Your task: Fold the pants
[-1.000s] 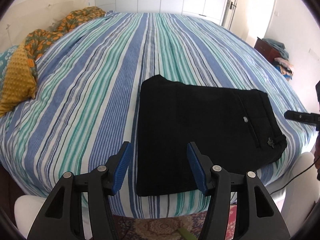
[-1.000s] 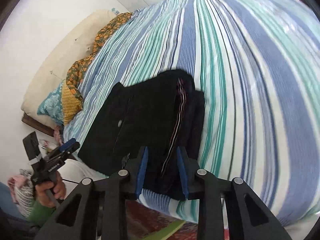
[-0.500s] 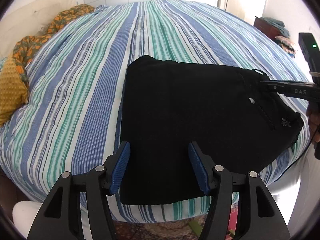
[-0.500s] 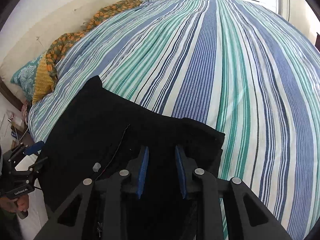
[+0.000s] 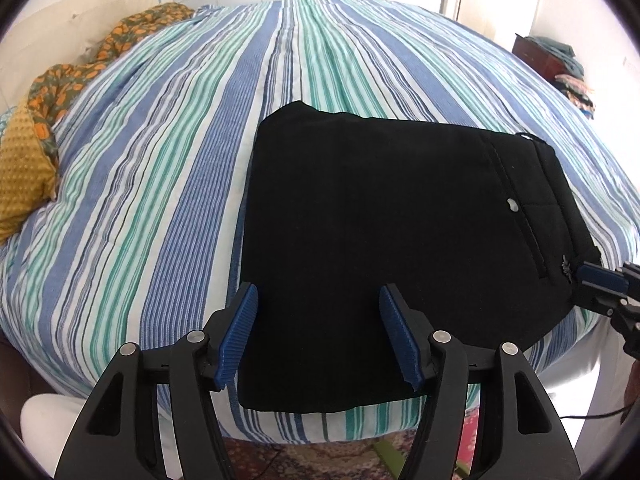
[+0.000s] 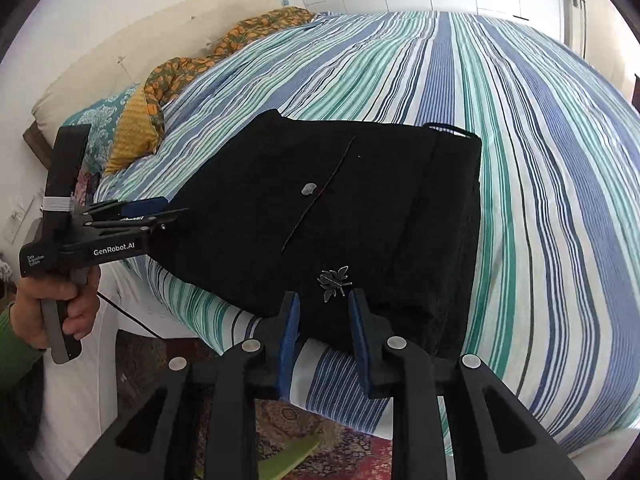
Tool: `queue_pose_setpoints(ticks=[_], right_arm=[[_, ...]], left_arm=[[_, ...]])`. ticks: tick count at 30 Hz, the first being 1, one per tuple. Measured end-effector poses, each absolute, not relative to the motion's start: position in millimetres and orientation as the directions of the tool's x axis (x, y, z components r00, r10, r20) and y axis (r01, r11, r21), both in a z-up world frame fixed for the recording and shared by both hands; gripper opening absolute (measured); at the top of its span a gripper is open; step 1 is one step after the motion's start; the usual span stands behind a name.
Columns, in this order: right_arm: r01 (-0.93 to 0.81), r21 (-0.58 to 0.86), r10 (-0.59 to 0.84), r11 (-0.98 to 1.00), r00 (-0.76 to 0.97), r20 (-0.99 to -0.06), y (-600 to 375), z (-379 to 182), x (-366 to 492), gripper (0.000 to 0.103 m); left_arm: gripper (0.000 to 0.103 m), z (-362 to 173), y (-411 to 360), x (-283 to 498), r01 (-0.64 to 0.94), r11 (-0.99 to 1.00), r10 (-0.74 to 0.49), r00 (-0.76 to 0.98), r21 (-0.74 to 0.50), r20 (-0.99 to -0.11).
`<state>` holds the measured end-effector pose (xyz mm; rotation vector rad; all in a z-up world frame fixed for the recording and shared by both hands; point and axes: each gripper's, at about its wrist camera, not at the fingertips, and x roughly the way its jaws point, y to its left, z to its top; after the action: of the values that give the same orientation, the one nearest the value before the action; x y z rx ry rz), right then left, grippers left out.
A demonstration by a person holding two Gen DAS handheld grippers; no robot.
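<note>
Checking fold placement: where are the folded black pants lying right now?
In both wrist views the black pants lie folded on the striped bedspread, at its near edge.

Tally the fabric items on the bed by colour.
Black: 1, folded pants
Mustard yellow: 1, cushion
Orange-and-green floral: 1, cloth
Teal patterned: 1, pillow
Total: 4, on the striped bedspread

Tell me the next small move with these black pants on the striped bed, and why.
Probably lift both tools away. The black pants already lie folded into a compact rectangle near the bedspread's front edge. The left tool hovers open over the near edge and the right tool stands open at the waistband corner; neither pinches cloth, its jaws having just narrowed.
</note>
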<state>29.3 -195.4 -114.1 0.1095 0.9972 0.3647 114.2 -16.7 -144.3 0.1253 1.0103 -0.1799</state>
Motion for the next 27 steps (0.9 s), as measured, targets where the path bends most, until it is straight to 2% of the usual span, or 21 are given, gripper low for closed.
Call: queue_pose_setpoints(ticks=[27], right_arm=[[-0.214,0.289,0.359,0.933,0.523,-0.773,-198,-127,23,0.025]], left_arm=[[0.070,-152,-17,110,0.195,0.981,-0.093,0.526,0.014,-0.845]])
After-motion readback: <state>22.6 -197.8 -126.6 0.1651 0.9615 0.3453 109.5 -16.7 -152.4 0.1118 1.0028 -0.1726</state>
